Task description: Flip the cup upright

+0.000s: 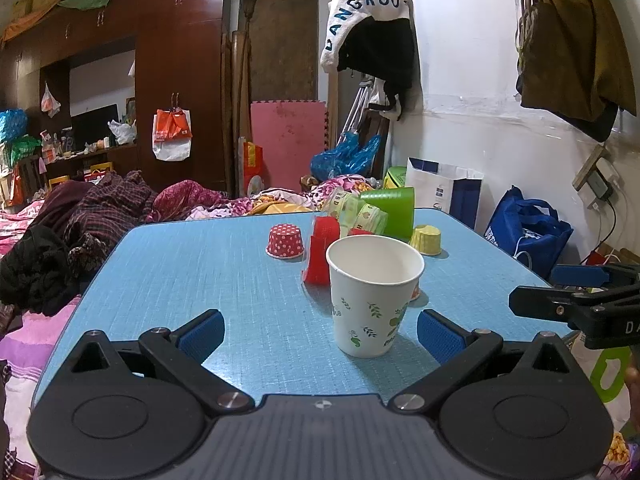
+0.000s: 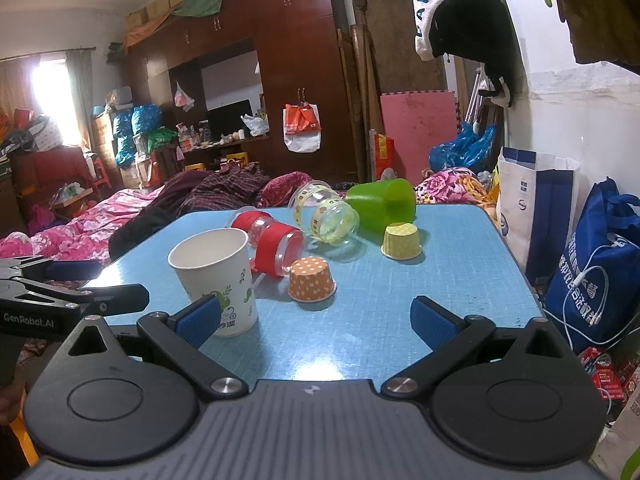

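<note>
A white paper cup with green leaf print (image 1: 370,296) stands upright, mouth up, on the blue table (image 1: 200,272). It also shows in the right wrist view (image 2: 218,280), at the left. My left gripper (image 1: 320,334) is open and empty, just short of the cup, which stands a little right of centre. My right gripper (image 2: 314,322) is open and empty; its left finger (image 2: 200,320) overlaps the cup's base in the view. Each gripper shows at the edge of the other's view, the right one (image 1: 576,300) and the left one (image 2: 60,292).
Behind the cup lie a red clear cup (image 2: 276,250), a yellow-banded clear cup (image 2: 328,216) and a green cup (image 2: 382,204), all on their sides. Upside down stand an orange dotted cup (image 2: 312,280), a yellow one (image 2: 401,241) and a red dotted one (image 1: 285,241). Bags (image 2: 592,264) stand right of the table.
</note>
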Demonstrator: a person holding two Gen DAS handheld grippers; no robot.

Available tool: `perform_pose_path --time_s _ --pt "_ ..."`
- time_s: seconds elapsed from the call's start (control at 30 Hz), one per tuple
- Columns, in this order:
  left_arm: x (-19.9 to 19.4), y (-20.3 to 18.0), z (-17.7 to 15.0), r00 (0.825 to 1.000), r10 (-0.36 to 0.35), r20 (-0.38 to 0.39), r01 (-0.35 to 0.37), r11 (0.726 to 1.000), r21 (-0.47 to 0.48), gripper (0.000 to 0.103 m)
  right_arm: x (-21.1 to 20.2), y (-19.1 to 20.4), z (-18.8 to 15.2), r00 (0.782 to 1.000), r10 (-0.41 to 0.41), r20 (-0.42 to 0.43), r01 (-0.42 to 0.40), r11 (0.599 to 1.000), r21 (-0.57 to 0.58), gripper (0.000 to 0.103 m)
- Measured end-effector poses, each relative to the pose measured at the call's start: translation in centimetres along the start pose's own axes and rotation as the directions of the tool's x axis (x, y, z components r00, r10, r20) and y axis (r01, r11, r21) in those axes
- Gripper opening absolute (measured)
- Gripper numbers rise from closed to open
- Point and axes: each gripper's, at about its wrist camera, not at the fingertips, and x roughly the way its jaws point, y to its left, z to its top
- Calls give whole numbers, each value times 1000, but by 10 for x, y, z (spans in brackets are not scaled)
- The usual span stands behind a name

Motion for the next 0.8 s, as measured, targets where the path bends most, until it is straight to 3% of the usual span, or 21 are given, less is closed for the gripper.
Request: perform_pose_path --time_s 0.8 --pt "0 -1 0 1000 5 12 -5 1000 10 103 2 0 -4 1000 20 -8 -20 1000 5 102"
